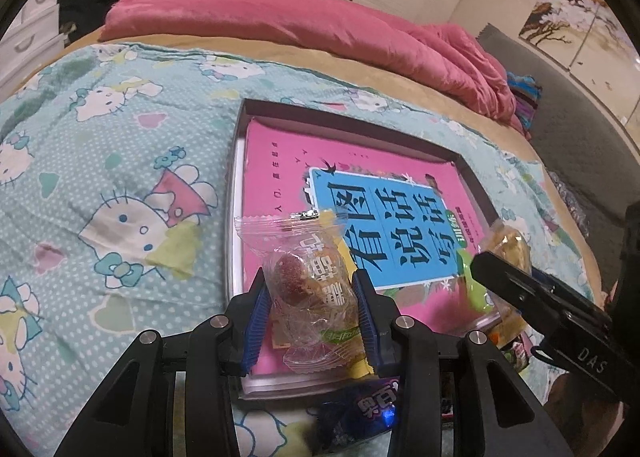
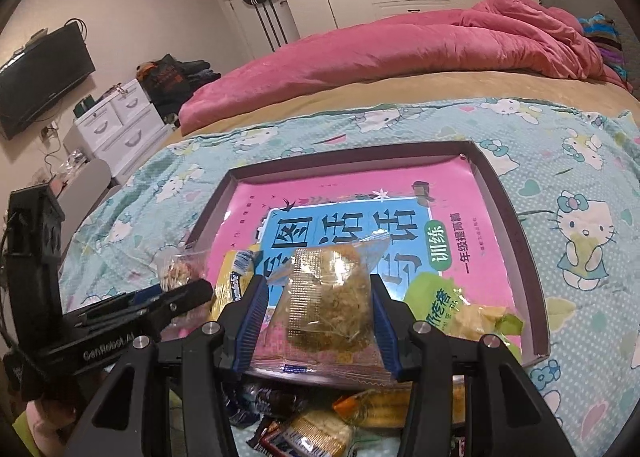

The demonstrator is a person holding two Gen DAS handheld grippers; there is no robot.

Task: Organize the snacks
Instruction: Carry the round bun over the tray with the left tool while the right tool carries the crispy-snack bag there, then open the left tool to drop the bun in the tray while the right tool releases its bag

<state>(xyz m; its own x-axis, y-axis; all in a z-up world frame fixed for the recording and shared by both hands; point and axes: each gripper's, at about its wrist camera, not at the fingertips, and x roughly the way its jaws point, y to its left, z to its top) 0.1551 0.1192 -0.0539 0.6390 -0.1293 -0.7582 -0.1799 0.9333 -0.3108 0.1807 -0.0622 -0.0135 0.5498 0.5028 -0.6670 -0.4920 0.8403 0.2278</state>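
Both grippers hold a snack over the tray's (image 2: 516, 217) near edge: the left gripper (image 1: 314, 307) clamps a clear candy pack (image 1: 308, 277), the right gripper (image 2: 320, 317) a gold-backed cake pack (image 2: 330, 297). To place them well, I would lower each over bare book cover (image 2: 472, 257), clear of the green pack (image 2: 444, 305), then release. The casings read "GenRobot.AI" and "DAS".

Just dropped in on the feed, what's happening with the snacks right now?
A person holds a gripper in each hand over a shallow dark-rimmed box on the bed. The left gripper is clamped on a clear-wrapped snack with brown round pieces; the right gripper is clamped on a clear packet with a yellowish crumbly cake. A green-and-yellow packet already lies in the box on a pink book. More wrapped snacks wait in front.
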